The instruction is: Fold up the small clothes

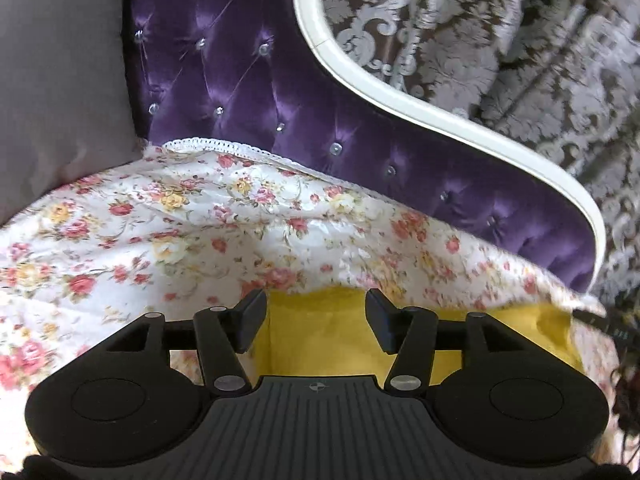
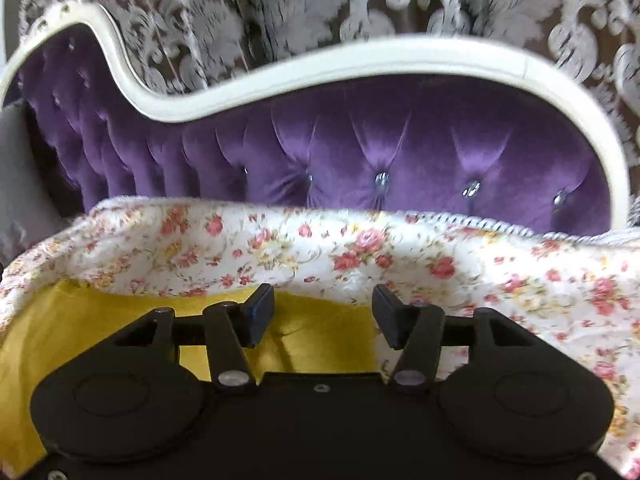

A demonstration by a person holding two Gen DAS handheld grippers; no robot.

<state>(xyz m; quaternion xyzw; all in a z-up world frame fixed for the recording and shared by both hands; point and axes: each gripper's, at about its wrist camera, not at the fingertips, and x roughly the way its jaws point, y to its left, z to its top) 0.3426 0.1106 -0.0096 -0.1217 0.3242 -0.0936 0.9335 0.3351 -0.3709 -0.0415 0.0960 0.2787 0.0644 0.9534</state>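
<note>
Both the left gripper [image 1: 316,320] and the right gripper [image 2: 323,316] are standing open over the yellow garment [image 1: 320,344] at lower centre (nothing gripped); each should be pinching one edge evenly.

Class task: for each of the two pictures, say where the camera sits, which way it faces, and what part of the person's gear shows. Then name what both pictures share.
Left wrist: on the left gripper, facing forward over the yellow cloth toward the sofa back; open black fingers show.
Right wrist: on the right gripper, facing the sofa back squarely; open fingers show.
Shared: yellow cloth, flowered cover, curtain.
</note>
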